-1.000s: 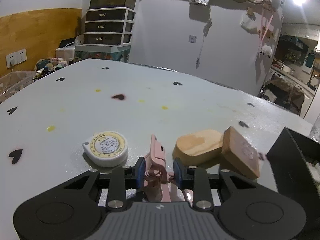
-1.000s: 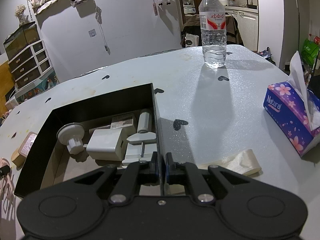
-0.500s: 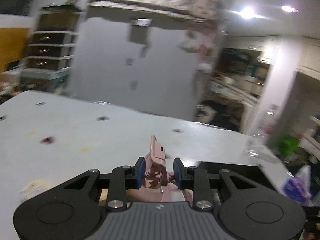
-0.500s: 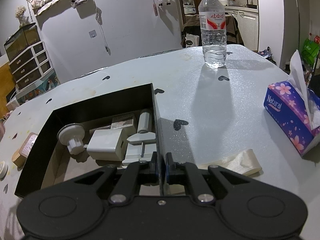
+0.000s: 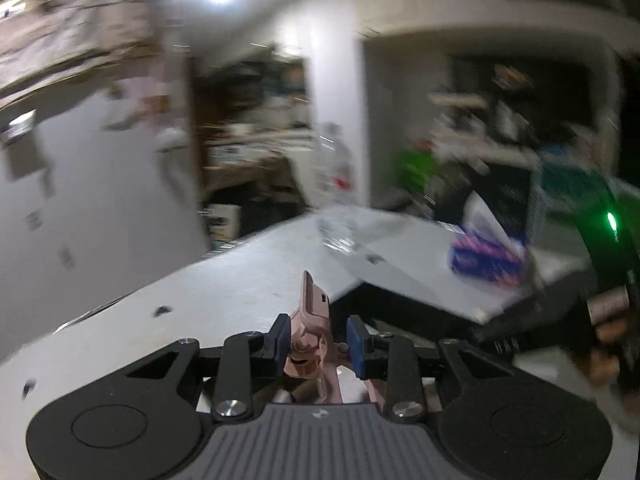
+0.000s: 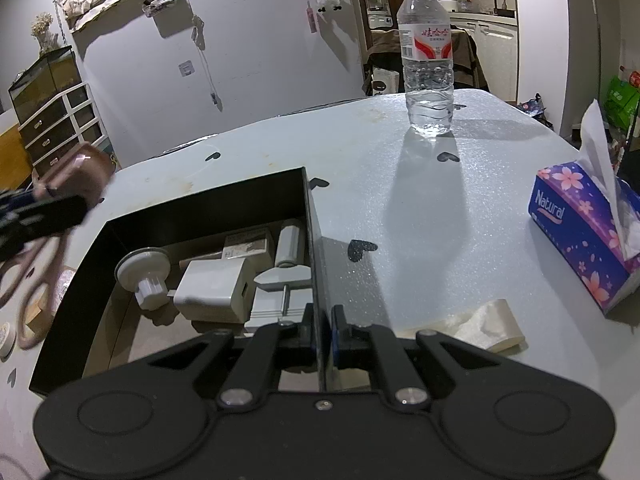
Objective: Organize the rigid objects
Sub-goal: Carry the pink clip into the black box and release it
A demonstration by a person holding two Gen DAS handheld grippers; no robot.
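Note:
My left gripper (image 5: 318,340) is shut on a pair of pink scissors (image 5: 310,320), with the capped blades sticking forward and up. It hangs above the table at the left corner of the black box (image 5: 400,308). In the right wrist view it shows blurred as the left gripper (image 6: 60,208), with the scissors' handle loops (image 6: 36,280) dangling below. My right gripper (image 6: 322,330) is shut on the black box's right wall (image 6: 312,232). Inside lie a white charger (image 6: 212,292), a suction hook (image 6: 144,272) and a white clamp (image 6: 284,276).
Wooden blocks (image 6: 36,312) and a tape measure (image 6: 4,338) lie left of the box. A water bottle (image 6: 428,60) stands at the far side. A tissue box (image 6: 580,232) and a crumpled tissue (image 6: 480,324) are to the right. A hand (image 5: 608,340) holds the right gripper.
The left gripper has lifted the scissors off the table, swung right past the wooden blocks to the box and rolled. The right gripper has stayed put on the wall.

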